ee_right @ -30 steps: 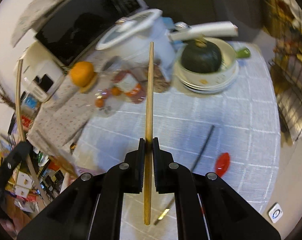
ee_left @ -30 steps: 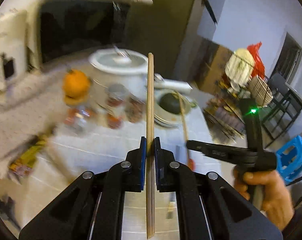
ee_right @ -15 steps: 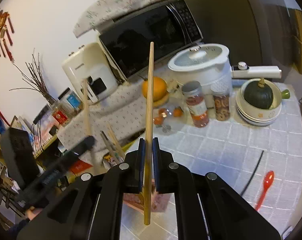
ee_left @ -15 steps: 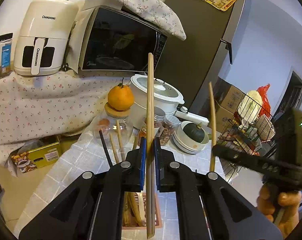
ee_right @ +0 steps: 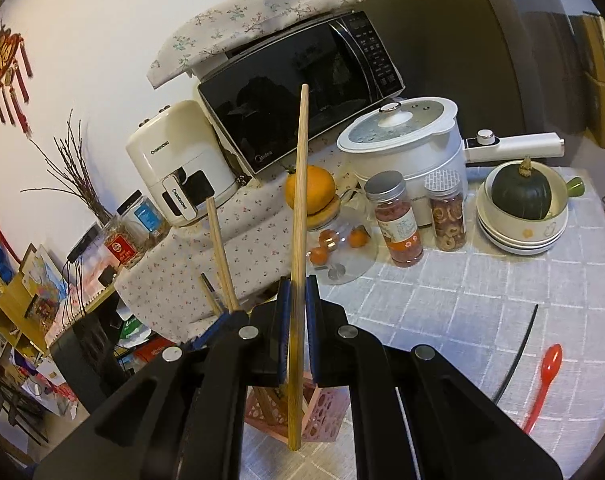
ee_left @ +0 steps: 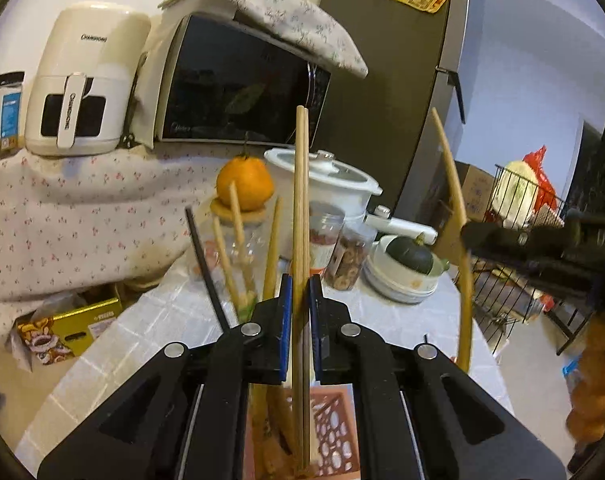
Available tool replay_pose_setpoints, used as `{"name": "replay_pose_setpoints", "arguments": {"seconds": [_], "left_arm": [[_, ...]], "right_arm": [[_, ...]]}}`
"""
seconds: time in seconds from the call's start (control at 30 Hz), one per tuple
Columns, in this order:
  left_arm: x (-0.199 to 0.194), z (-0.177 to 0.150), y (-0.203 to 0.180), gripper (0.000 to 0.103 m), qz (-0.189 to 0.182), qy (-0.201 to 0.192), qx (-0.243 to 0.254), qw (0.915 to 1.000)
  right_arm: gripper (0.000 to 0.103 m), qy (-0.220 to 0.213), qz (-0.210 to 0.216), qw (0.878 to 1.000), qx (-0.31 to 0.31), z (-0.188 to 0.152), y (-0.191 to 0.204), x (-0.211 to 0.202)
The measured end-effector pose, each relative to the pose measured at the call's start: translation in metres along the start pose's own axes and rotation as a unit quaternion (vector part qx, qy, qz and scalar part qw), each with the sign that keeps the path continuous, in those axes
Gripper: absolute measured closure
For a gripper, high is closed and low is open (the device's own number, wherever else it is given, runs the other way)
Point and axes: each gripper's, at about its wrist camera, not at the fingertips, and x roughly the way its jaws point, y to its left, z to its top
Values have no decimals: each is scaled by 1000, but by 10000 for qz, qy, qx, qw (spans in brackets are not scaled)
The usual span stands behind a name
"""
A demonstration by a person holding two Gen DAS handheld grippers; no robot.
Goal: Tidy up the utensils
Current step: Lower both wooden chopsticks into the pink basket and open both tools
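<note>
My left gripper (ee_left: pixel 298 280) is shut on a pair of wooden chopsticks (ee_left: pixel 301 200) held upright. Their lower ends reach down into the pink perforated holder (ee_left: pixel 330 432), which has several chopsticks (ee_left: pixel 272 240) standing in it, one of them black. My right gripper (ee_right: pixel 298 280) is shut on a single wooden chopstick (ee_right: pixel 299 184), whose lower tip hangs over the holder (ee_right: pixel 326 412). In the left wrist view the right gripper (ee_left: pixel 476 236) and its chopstick (ee_left: pixel 448 184) are to the right. A black chopstick (ee_right: pixel 518 352) and a red spoon (ee_right: pixel 542 376) lie on the tablecloth.
Behind the holder stand a glass jar with an orange (ee_right: pixel 310 192) on top, two spice jars (ee_right: pixel 398 220), a white pot (ee_right: pixel 406 140) and stacked bowls holding a green squash (ee_right: pixel 520 196). A microwave (ee_left: pixel 238 88) and air fryer (ee_left: pixel 82 80) sit further back.
Both grippers swung from over the table to the pink holder. The left one sank, bringing its chopstick ends down into the holder. The right one came up beside it.
</note>
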Motion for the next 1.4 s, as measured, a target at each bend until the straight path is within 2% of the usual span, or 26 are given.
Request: {"name": "replay_pose_setpoints", "arguments": {"seconds": [0.1,0.23,0.37,0.47,0.6,0.8,0.93,1.07,1.17,1.33,1.37,1.4], "left_arm": [[-1,-4,1,95,112,26,91,9999],[-3,-2,5,95,73,39,58,9999],[-7,1,3,95,72,351,84,9993],[-13,10,9,95,83,673,-213,9975],[-24,26,25,95,267,1296,-787,9881],[-36,35,51,95,501,1696,-1375,9746],[-35,33,59,95,448,1861,-1633,9678],[-33,32,57,95,402,1934,-1659,9662],[-34,33,55,95,360,1961,-1667,9656],[-36,36,55,95,332,1918,-1674,9665],[-36,36,55,95,340,1925,-1665,9665],[-35,36,54,95,343,1948,-1664,9660]], "right_arm": [[95,-2,-32,10000,-38,-2,1,3],[95,-25,-63,9998,-162,-5,7,7],[95,-61,-90,9994,-321,-9,15,10],[95,-86,-97,9993,-361,-13,19,17],[95,-170,-76,9988,-445,-18,27,29],[95,-457,-93,9969,-627,-40,45,50],[95,-708,-238,9943,-765,-60,48,64],[95,-542,-515,9910,-1114,-87,46,83],[95,-351,-557,9882,-1380,-98,49,90],[92,65,-400,9921,-1189,-93,47,91],[90,113,-386,9926,-1142,-92,47,88],[79,166,-361,9933,-1085,-87,46,84]]}}
